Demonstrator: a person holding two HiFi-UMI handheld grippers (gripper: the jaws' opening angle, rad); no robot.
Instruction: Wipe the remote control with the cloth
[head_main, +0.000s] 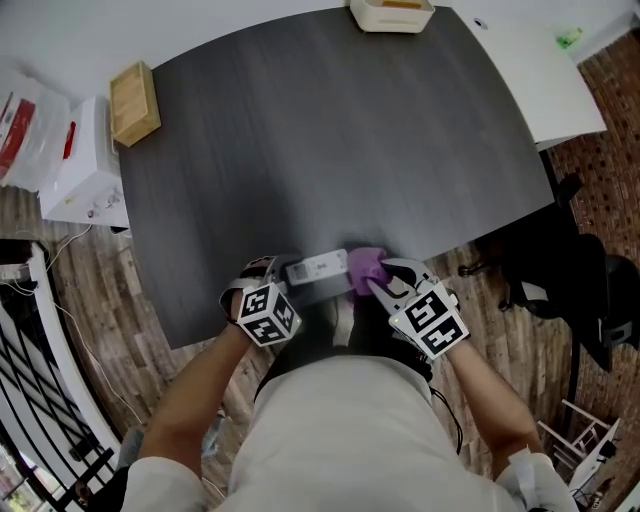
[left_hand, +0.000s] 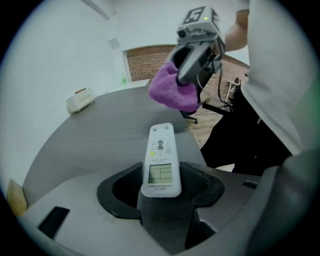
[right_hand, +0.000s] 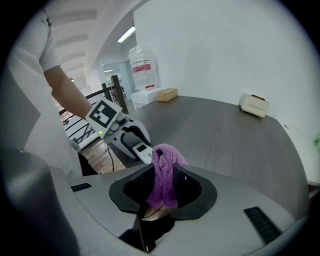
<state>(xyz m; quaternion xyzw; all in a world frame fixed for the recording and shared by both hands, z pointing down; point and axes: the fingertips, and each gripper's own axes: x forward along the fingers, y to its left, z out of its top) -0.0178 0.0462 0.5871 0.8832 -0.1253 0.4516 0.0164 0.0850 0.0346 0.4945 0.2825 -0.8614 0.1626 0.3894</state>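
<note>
My left gripper (left_hand: 160, 186) is shut on a white remote control (left_hand: 161, 159), gripped near its display end, its button end pointing out over the dark table (head_main: 330, 140). In the head view the remote control (head_main: 318, 267) lies across the table's near edge between both grippers. My right gripper (right_hand: 164, 187) is shut on a bunched purple cloth (right_hand: 164, 172). The cloth (head_main: 364, 268) hangs just off the remote's far end; in the left gripper view the cloth (left_hand: 174, 90) is above the remote, not touching it.
A wooden block (head_main: 134, 102) lies at the table's far left corner, and a cream box (head_main: 391, 13) stands at its far edge. A white box (head_main: 82, 165) sits on the floor at left. A dark chair (head_main: 560, 275) is at right.
</note>
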